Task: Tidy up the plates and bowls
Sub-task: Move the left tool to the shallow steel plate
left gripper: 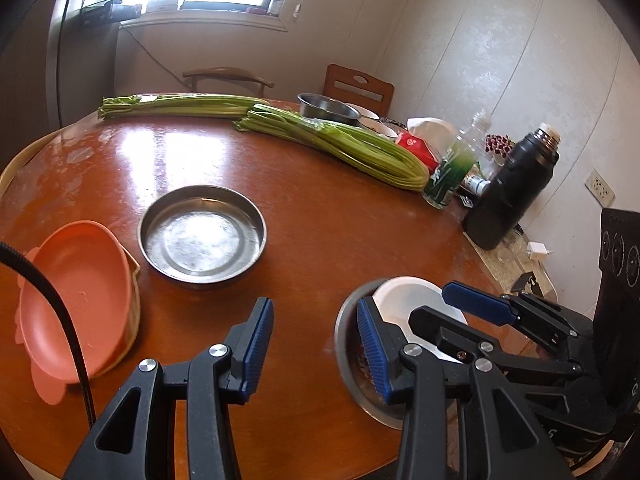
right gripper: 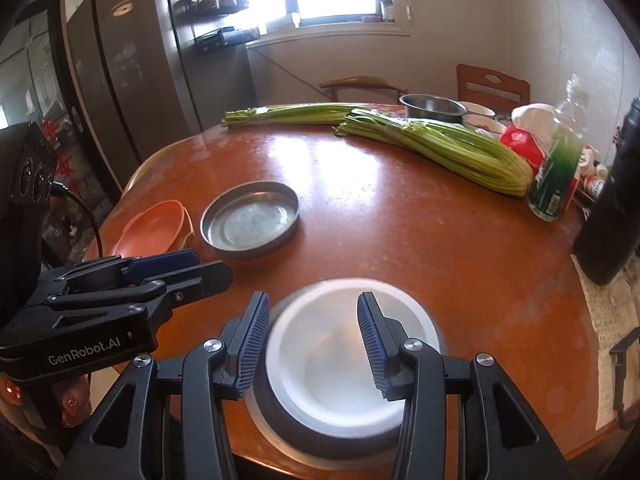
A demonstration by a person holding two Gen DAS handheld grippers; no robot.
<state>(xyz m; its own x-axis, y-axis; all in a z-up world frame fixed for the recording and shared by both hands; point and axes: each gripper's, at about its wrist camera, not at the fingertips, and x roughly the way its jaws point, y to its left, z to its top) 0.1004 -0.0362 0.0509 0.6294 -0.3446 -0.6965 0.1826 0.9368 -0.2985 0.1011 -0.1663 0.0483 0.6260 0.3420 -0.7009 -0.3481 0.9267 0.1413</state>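
A white bowl point(right gripper: 332, 364) sits inside a steel plate point(right gripper: 276, 432) at the near edge of the round wooden table point(right gripper: 400, 240). My right gripper point(right gripper: 312, 332) hovers just over this bowl, open, its pads touching nothing. To the left, my left gripper point(left gripper: 316, 332) is open above bare wood with nothing between its fingers. The right gripper point(left gripper: 452, 316) also shows over the white bowl point(left gripper: 408, 300) in the left wrist view. A shallow steel plate point(left gripper: 202, 236) lies mid-table. An orange bowl point(left gripper: 76, 300) rests in a tan one at the left edge.
Two celery bundles point(left gripper: 340, 140) lie across the far side, with a steel bowl point(left gripper: 328, 108) and white dishes behind. A green-labelled bottle point(right gripper: 556, 168), red packet point(left gripper: 416, 148) and black flask point(left gripper: 512, 192) crowd the right edge. Chairs point(right gripper: 492, 84) stand beyond the table.
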